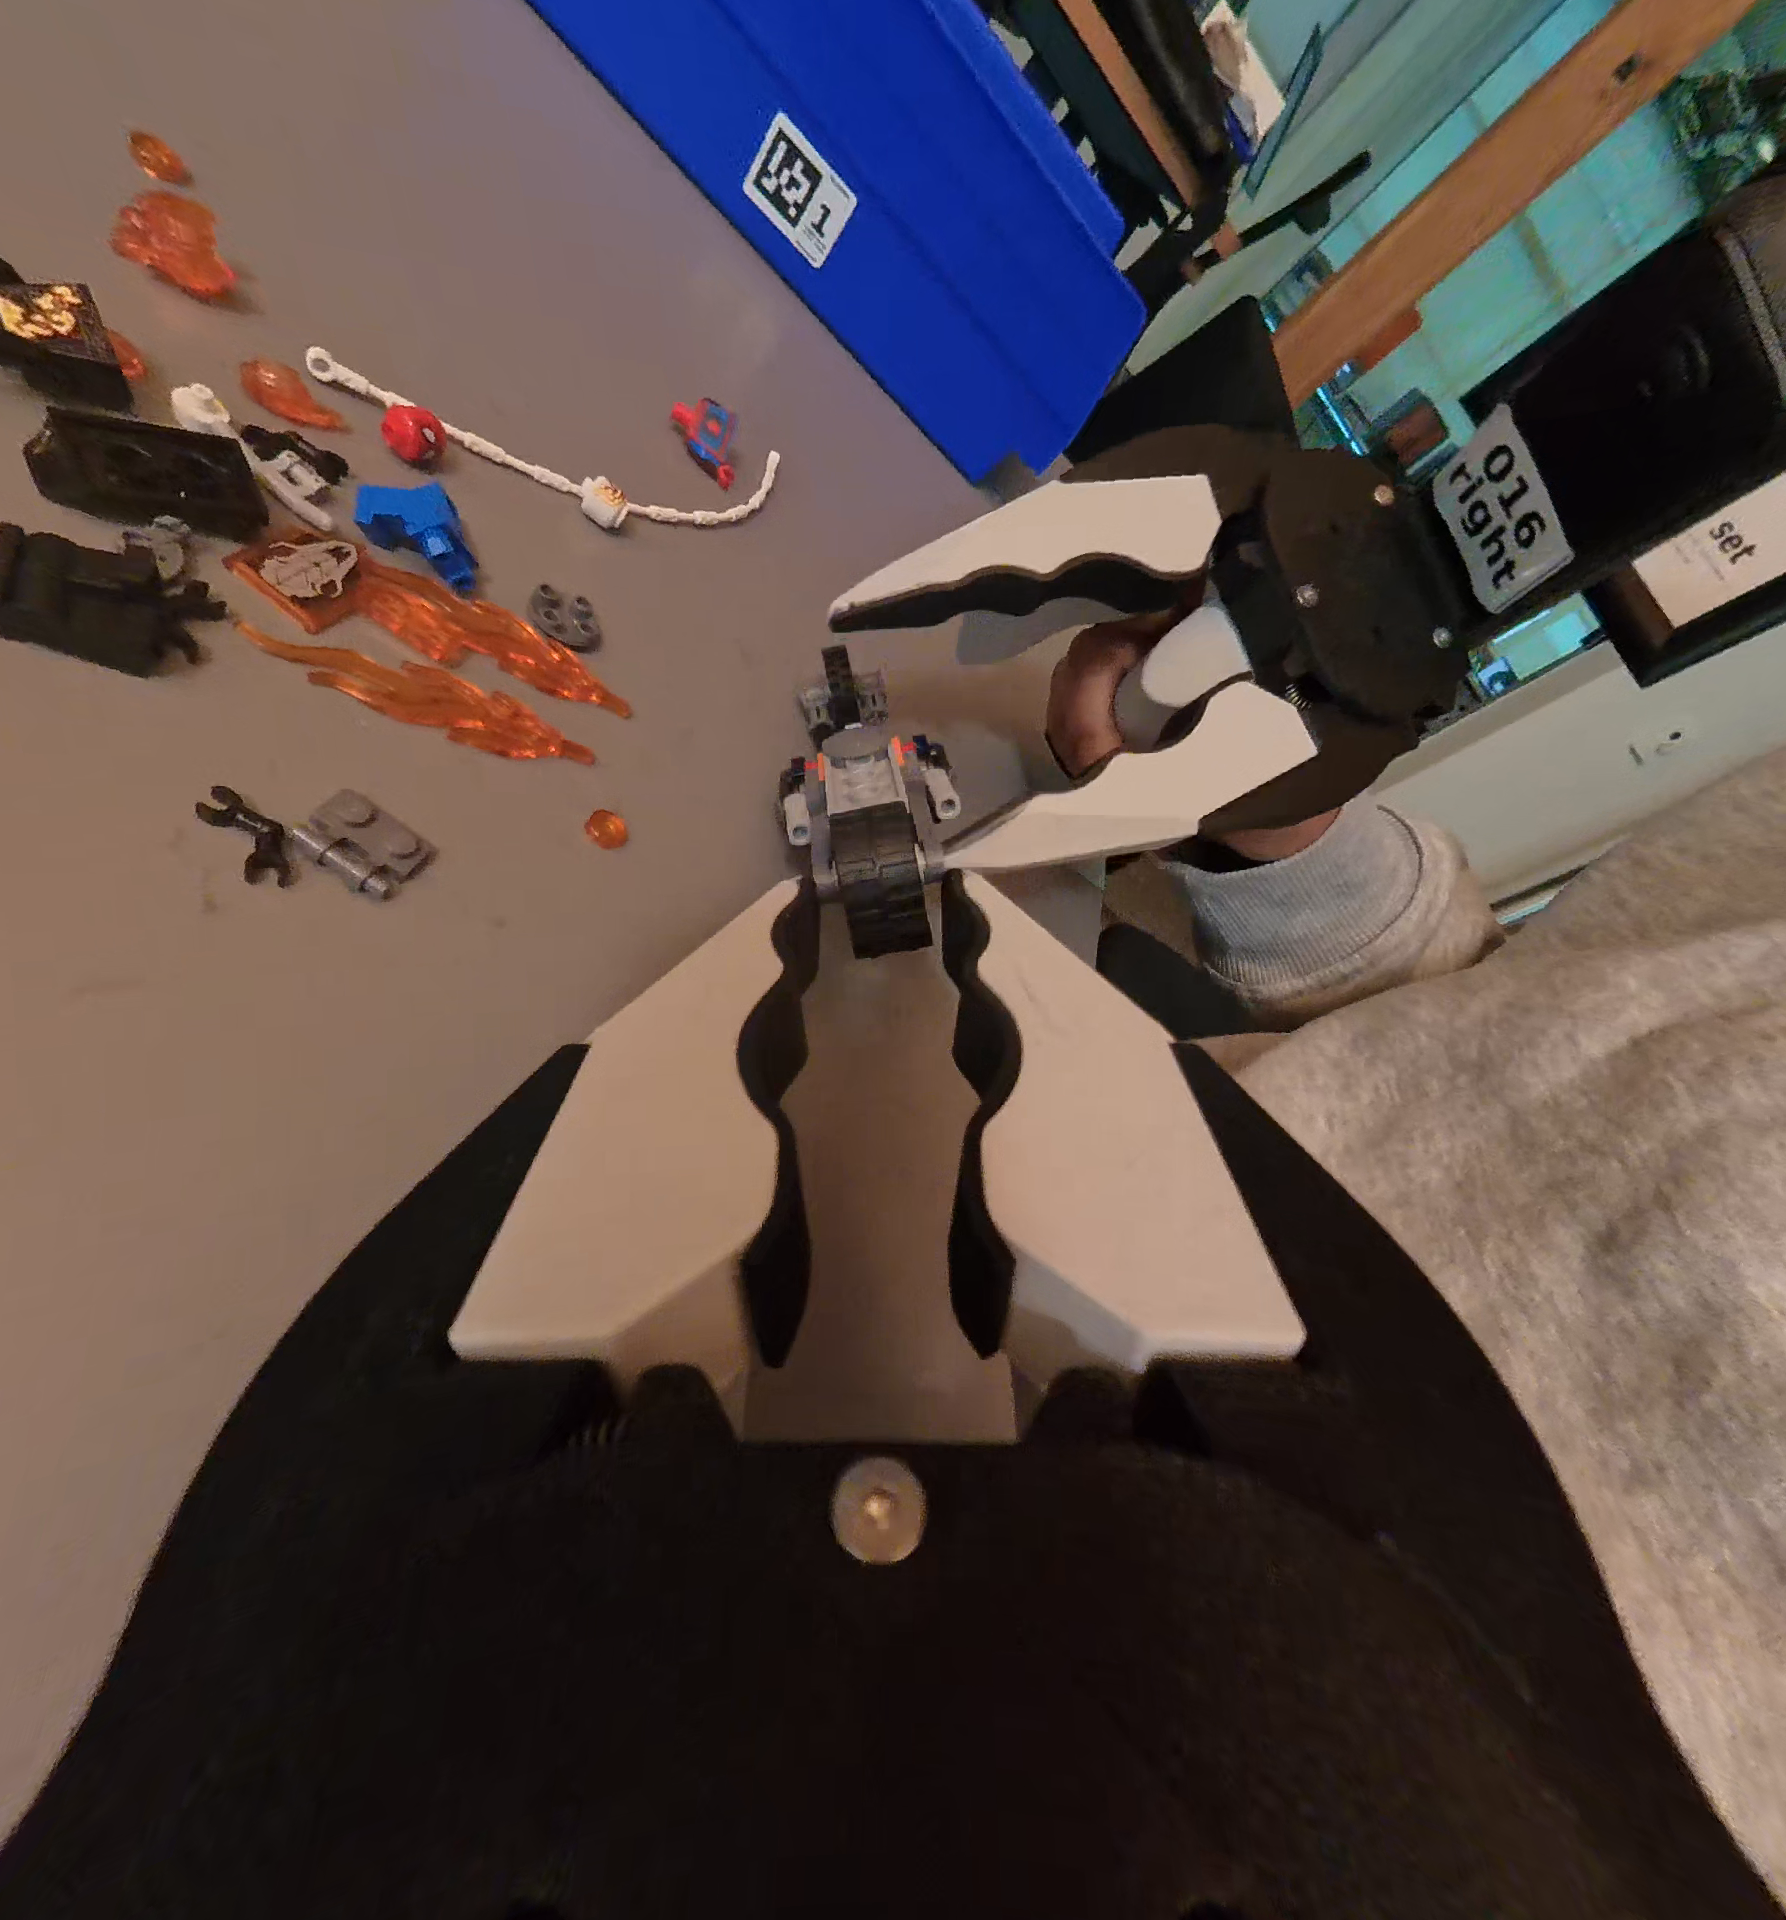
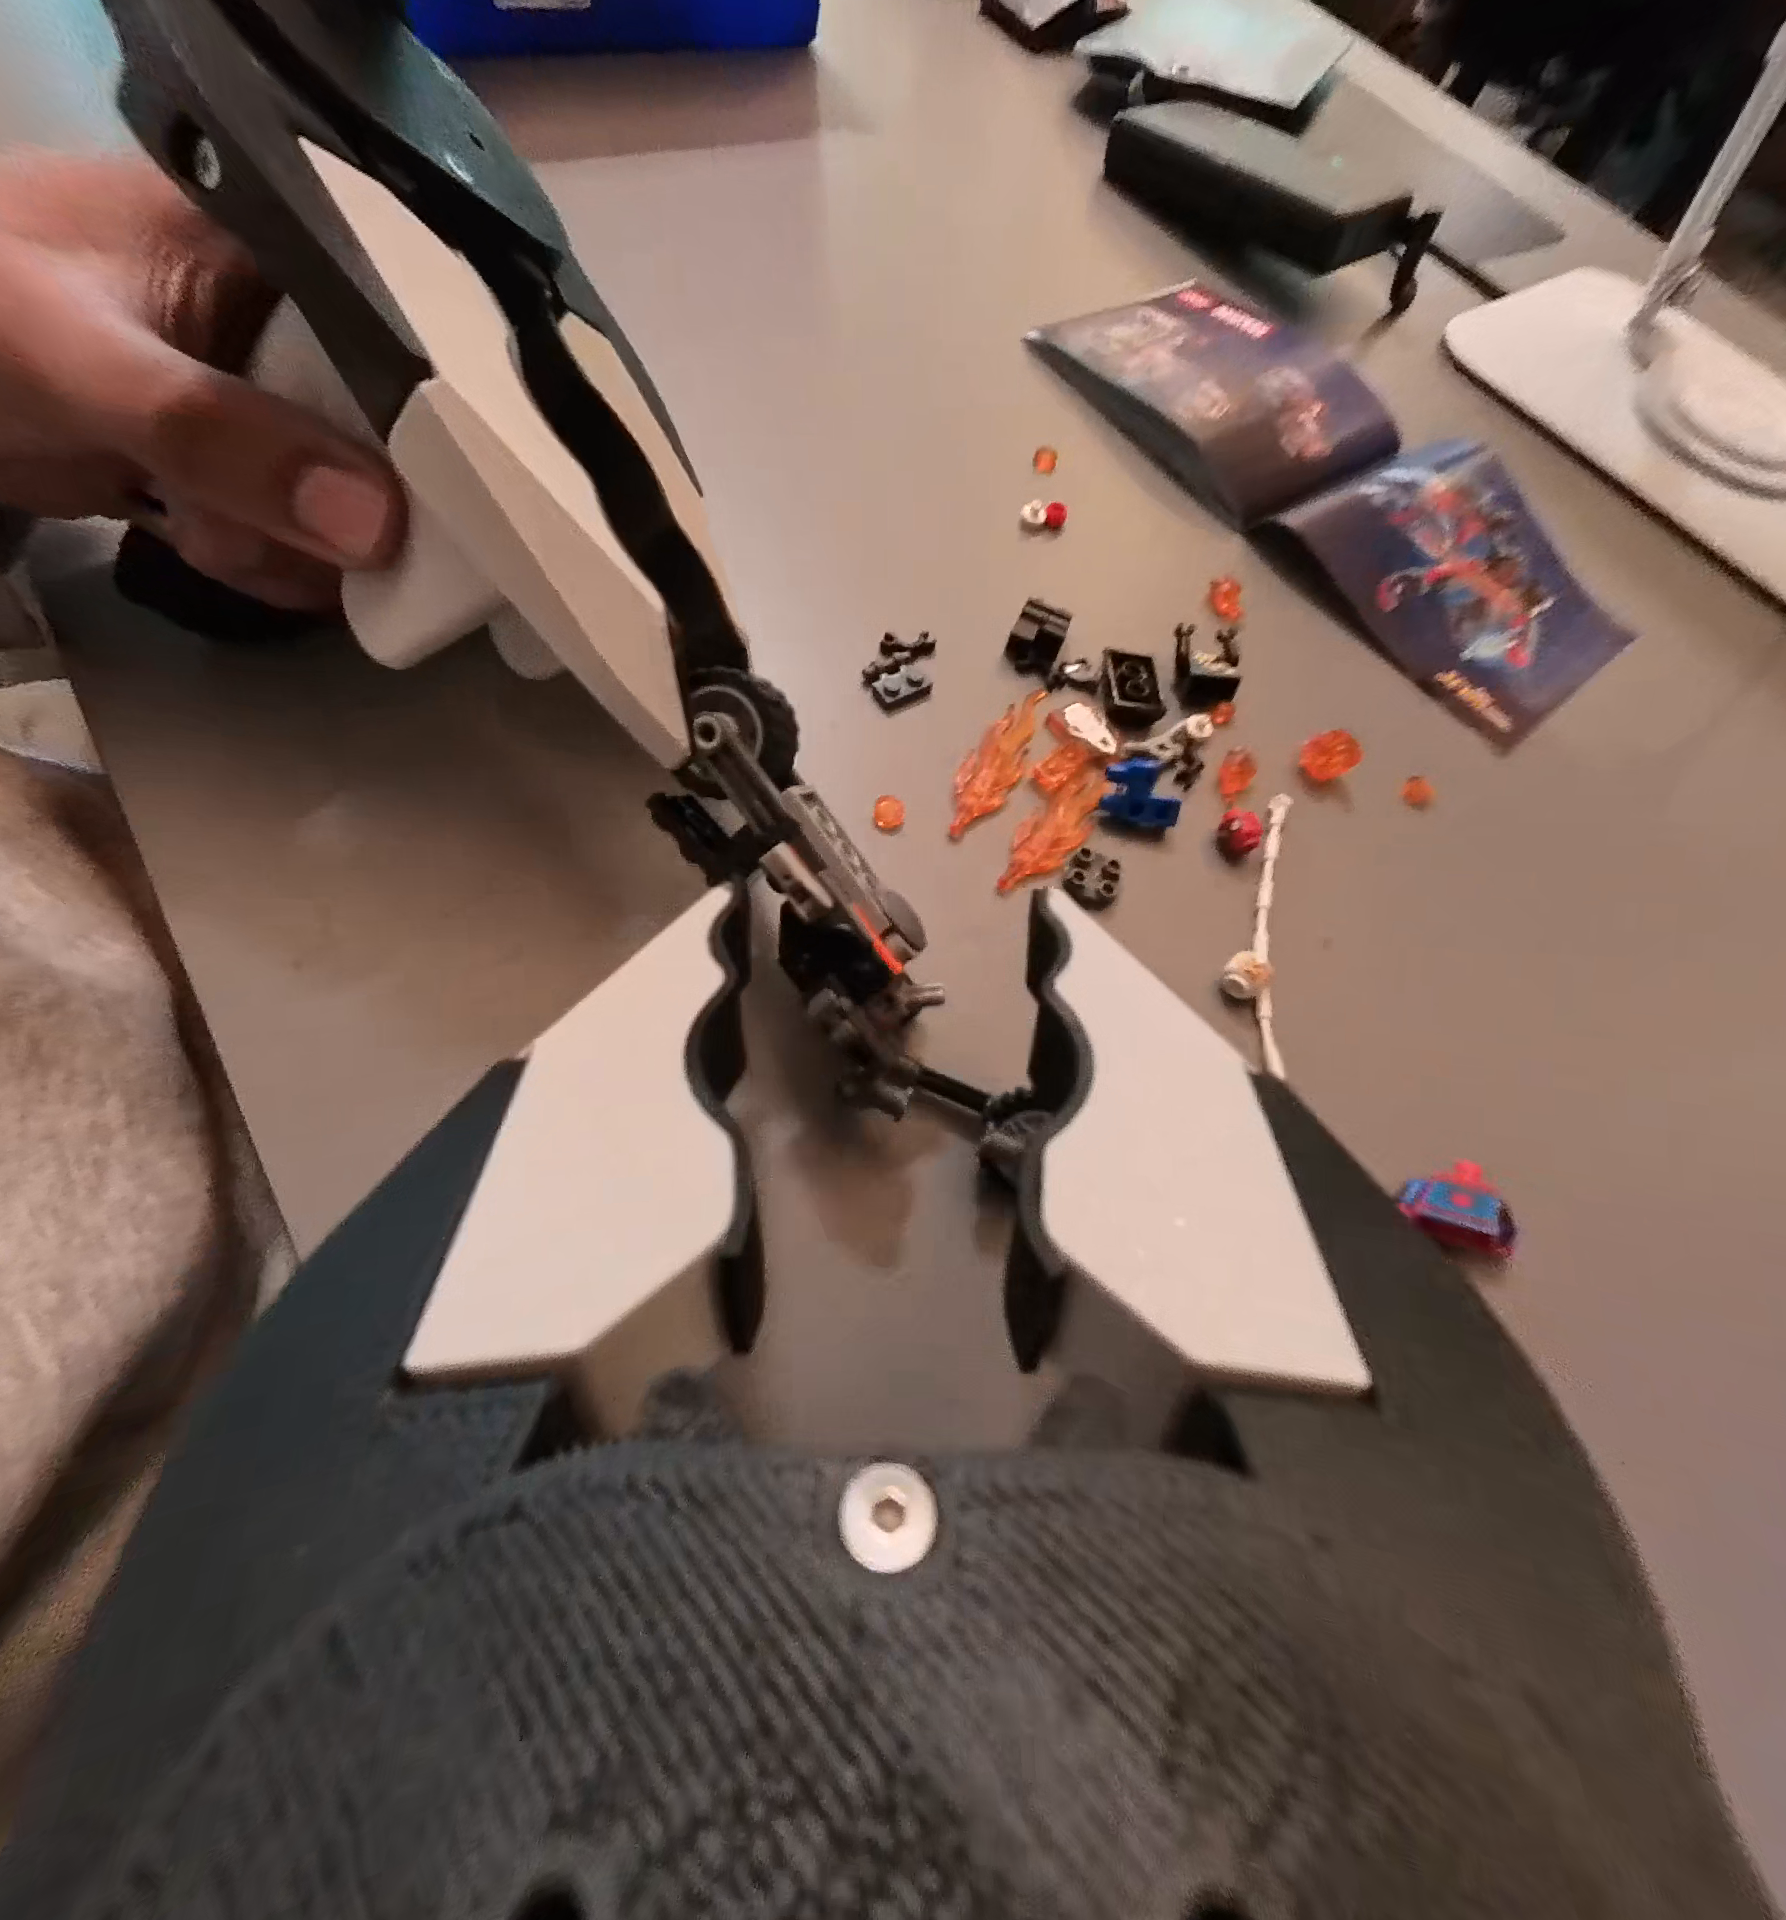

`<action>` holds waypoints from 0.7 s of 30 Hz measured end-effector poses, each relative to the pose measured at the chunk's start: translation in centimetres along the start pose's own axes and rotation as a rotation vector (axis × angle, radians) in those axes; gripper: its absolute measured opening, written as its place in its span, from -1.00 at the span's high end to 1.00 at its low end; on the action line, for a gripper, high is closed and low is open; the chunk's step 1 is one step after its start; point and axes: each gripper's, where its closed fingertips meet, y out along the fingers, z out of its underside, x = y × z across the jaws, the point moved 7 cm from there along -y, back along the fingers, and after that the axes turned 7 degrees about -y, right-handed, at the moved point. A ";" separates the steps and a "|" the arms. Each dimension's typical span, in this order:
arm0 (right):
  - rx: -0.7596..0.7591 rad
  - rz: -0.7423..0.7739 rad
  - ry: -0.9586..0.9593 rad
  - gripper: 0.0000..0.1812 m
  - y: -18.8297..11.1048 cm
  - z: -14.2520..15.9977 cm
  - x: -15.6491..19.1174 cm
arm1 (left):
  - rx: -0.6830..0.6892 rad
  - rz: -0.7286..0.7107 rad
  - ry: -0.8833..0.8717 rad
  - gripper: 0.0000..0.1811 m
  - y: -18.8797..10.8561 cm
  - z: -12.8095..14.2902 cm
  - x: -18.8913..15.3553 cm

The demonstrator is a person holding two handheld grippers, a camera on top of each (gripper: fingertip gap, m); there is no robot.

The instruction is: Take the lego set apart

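The lego motorcycle (image 1: pixel 861 805), grey and black with small orange-red marks, is held above the table's near edge by its black-tyred wheel (image 1: pixel 881 883), its frame slanting away. Its other end, a thin black axle, points outward. Removed pieces (image 2: pixel 1128 748) lie scattered farther in on the table (image 1: pixel 453 1039): transparent orange flames (image 1: pixel 453 665), black bricks, a blue piece, a white chain (image 1: pixel 546 473).

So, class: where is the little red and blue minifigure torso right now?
In the left wrist view the minifigure torso lies alone on the grey table, between the white chain and the blue bin; in the right wrist view it is right of the right gripper's fingers.
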 end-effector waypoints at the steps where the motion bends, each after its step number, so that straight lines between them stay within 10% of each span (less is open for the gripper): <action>1: -0.008 0.003 -0.014 0.46 -0.1 -0.1 0.1 | 0.000 -0.003 0.003 0.76 0.0 0.0 0.0; 13: 0.011 0.103 -0.362 0.96 -0.2 -1.2 2.0 | 0.009 -0.047 0.018 0.75 0.2 0.1 0.1; 21: -0.228 0.025 0.087 1.00 -2.1 -1.2 -0.4 | 0.037 -0.159 0.090 0.76 0.6 0.3 0.0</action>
